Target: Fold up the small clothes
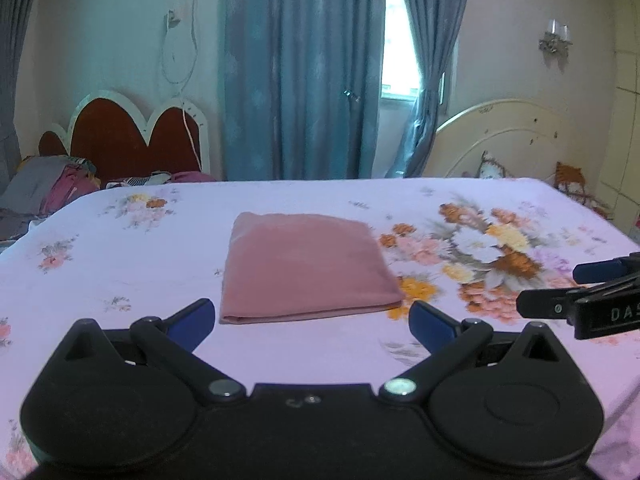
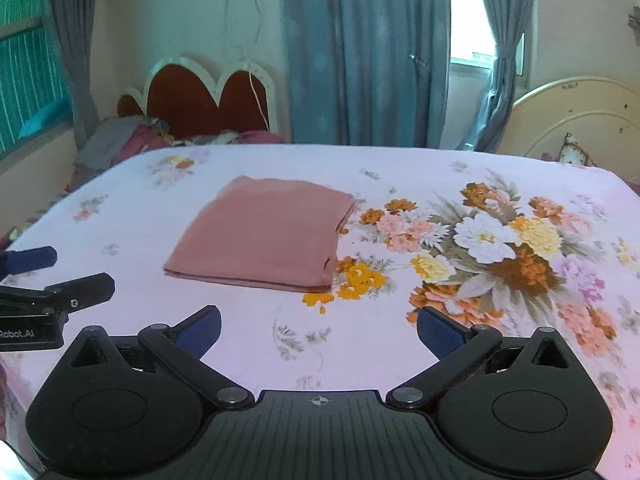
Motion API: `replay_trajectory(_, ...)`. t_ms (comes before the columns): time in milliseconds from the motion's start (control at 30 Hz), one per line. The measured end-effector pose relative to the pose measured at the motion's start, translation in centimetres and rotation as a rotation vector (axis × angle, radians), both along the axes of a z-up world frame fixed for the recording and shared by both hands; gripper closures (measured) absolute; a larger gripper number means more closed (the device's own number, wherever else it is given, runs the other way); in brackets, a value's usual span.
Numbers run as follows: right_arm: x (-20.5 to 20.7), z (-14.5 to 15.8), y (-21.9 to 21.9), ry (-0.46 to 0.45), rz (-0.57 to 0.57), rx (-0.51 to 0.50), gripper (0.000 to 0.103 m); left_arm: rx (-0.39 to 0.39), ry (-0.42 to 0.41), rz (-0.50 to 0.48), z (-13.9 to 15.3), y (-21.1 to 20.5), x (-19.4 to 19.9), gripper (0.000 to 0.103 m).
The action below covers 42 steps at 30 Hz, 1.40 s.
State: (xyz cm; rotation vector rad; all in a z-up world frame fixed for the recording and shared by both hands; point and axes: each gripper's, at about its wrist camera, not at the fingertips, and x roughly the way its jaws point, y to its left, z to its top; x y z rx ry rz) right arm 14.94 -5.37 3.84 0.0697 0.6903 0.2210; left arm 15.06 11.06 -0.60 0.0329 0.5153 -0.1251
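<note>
Pink smooth cloth [image 1: 308, 266] folded square on floral sheet [image 1: 120, 264], both grippers' [image 1: 312, 322] [image 2: 318, 326] fingers spread, empty.

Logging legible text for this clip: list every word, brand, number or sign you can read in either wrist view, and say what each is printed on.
"DAS", cut off by the picture's edge: on the black body of the right gripper, seen in the left wrist view.
"Robot.AI", start cut off at the edge: on the black body of the left gripper, seen in the right wrist view.
Small crosshair sign, no letters: on the right gripper's own housing.
Nothing readable on the pink cloth or floral bedsheet.
</note>
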Motion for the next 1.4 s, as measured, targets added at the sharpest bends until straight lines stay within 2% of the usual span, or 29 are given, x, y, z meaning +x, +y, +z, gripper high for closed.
replay_trajectory(233, -4.9, 2.4, -0.8, -0.043, -0.011, -0.001, 0.0, -0.013, -0.036, 0.001, 1.6, -1.0, -3.9, 0.0)
replay_trajectory(567, -9.5, 4.8, -0.8, -0.087, -0.015, 0.017, 0.0, -0.016, -0.071, -0.001, 3.0, -1.5, -7.9, 0.0)
replay_trajectory(900, -11.1, 5.2, -1.1, -0.093, -0.021, 0.02, 0.0, -0.023, -0.08, -0.006, 3.3, -1.3, -9.1, 0.0)
replay_trajectory(1400, -11.2, 5.7, -1.7, -0.103, -0.025, 0.026, 0.0, -0.022, -0.093, -0.018, 3.7, -1.1, -9.2, 0.0)
